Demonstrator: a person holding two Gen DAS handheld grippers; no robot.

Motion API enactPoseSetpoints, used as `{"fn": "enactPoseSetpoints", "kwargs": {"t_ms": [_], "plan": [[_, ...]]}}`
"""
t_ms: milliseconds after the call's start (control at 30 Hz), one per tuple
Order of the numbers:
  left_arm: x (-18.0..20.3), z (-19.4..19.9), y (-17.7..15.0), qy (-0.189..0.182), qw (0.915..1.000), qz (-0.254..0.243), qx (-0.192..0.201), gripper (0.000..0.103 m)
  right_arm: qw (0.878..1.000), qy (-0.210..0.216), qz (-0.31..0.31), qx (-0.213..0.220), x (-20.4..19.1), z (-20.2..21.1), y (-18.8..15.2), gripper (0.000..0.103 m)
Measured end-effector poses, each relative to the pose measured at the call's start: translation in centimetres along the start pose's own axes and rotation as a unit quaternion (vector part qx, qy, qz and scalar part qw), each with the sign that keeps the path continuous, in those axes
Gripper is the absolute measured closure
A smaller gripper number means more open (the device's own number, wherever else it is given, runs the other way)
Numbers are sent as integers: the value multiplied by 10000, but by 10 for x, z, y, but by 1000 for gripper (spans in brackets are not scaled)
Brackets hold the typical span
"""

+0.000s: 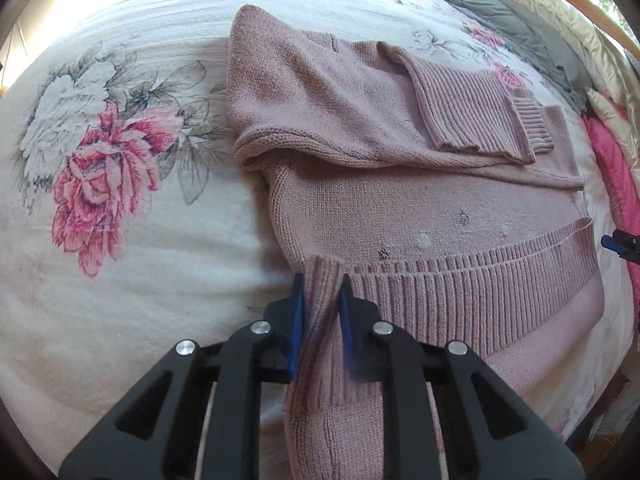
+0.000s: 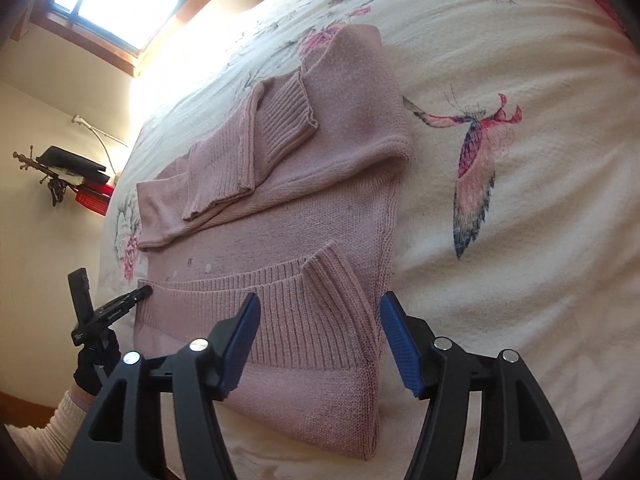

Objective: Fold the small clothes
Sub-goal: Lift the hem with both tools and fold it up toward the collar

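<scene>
Your left gripper (image 1: 322,300) has its blue pads (image 1: 297,320) pinched onto a ribbed cuff of the pink knit sweater (image 1: 420,208), the sleeve running straight down between the fingers and out of the bottom of the left wrist view. The sweater lies spread on the floral bedspread (image 1: 120,240), its body ahead of you and to the right of the pads, with the other sleeve folded across the top and its ribbed cuff (image 1: 472,116) resting on the chest. Over on your right gripper (image 2: 318,340), the fingers stand wide apart, gripping nothing; the ribbed hem and the lower corner of the sweater (image 2: 312,240) sit between and just beyond the blue pads (image 2: 400,344), the right pad by the sweater's side edge. From that view you can see your left gripper (image 2: 120,306) at the sweater's far edge, held in a black-gloved hand (image 2: 94,364) with a white sleeve (image 2: 48,428). A window (image 2: 116,0) shines top left.
</scene>
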State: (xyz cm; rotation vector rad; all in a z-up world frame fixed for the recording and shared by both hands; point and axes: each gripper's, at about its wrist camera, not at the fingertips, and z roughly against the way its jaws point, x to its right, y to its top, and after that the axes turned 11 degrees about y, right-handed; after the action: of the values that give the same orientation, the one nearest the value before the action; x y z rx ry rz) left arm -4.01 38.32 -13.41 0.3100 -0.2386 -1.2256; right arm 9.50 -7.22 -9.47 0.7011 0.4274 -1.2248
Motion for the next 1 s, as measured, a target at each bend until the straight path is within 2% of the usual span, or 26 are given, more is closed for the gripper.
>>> {"fn": "enactPoseSetpoints", "kwargs": {"t_ms": [100,233,400,433,500,600,667,700,767,800,833,1000], "plan": [[7,10,-3,-40,9998,-143,151,89,9985,-267,454,-168,-10,-9,5,39],[7,-1,-3,49,9998,-171,7,89,9896,-695,1139,-537,-24,-31,10,36],[12,5,-1,76,9995,-256,194,89,9792,-905,1585,-886,-27,-55,15,36],[15,4,-1,89,9993,-323,185,87,9779,-911,1614,-969,-27,-60,15,38],[18,-1,-2,78,9992,-369,125,87,9749,-912,1701,-1112,-26,-67,13,50],[14,-8,-2,-44,9996,-277,48,85,9648,-1197,1975,-1256,-30,-77,6,62],[10,-10,-2,-244,9996,-161,14,78,9637,-1085,2081,-1277,-33,-76,3,75],[10,-11,-2,-314,9994,-154,-4,73,9637,-1041,2110,-1263,-34,-74,3,77],[12,-14,-2,-229,9995,-232,-40,76,9635,-1041,2136,-1229,-36,-70,2,85],[13,-13,-2,-138,9995,-281,-28,81,9646,-1041,2103,-1200,-35,-68,2,88],[15,-11,-1,-59,9994,-343,16,91,9669,-989,2048,-1158,-34,-64,2,89],[16,18,-8,245,9976,-467,438,95,9780,-467,1842,-859,-39,-34,-1,92]]}}
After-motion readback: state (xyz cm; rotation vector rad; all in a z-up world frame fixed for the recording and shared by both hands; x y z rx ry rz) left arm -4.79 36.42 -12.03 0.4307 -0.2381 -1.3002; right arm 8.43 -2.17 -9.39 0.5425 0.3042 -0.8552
